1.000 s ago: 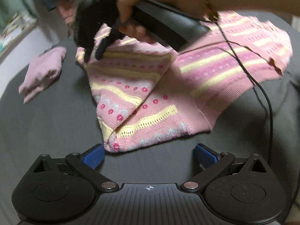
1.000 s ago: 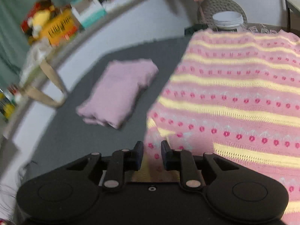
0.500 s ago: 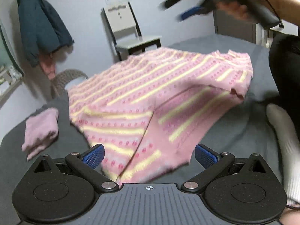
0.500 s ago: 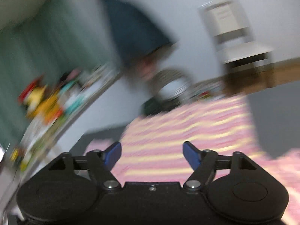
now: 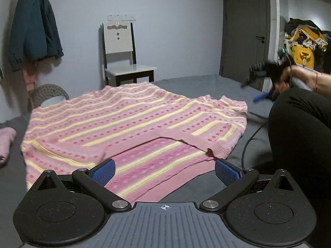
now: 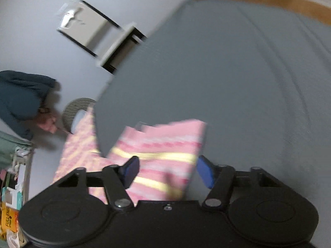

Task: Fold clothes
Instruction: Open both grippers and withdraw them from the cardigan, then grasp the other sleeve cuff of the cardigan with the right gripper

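Hovering left claw (image 5: pixel 164 171) wide, empty | right claw (image 6: pixel 167 170) wide, empty | sweater (image 5: pixel 128 124) hem near

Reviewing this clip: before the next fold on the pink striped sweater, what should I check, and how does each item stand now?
1. Left gripper open and empty: ok.
2. Right gripper open, holding nothing: ok.
3. Sweater lying on the grey bed: ok.
4. Sweater smooth: not ok, its near edge is turned over.
5. Cable off the sweater: ok.
6. Right wrist view sharp enough to aim: not ok, blurred.
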The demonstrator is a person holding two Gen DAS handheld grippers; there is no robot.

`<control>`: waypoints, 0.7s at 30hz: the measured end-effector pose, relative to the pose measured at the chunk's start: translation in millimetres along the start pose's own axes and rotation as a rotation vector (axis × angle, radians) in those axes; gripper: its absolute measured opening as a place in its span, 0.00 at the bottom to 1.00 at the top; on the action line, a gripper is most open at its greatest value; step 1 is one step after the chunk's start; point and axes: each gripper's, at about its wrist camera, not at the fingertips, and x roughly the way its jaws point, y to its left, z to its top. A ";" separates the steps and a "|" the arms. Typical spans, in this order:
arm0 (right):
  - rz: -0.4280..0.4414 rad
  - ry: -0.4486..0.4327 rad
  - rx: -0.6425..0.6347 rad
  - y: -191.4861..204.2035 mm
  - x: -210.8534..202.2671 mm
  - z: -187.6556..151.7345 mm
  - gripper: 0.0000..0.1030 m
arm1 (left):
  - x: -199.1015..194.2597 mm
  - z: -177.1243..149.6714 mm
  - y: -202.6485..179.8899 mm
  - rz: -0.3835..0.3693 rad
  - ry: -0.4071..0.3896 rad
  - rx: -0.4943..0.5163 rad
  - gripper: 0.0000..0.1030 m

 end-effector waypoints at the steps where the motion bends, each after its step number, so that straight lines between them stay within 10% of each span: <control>1: 0.010 0.000 0.006 -7.9 4.5 -0.2 0.49 | 3.2 -0.3 -1.2 -0.004 0.005 -0.011 1.00; 13: 0.124 -0.048 -0.045 -23.3 37.5 3.8 0.04 | 24.2 -5.9 1.0 -0.004 0.027 -0.123 1.00; 21: 0.108 -0.076 -0.267 59.7 7.9 12.6 0.04 | 12.2 -1.1 -3.2 -0.001 -0.011 -0.054 1.00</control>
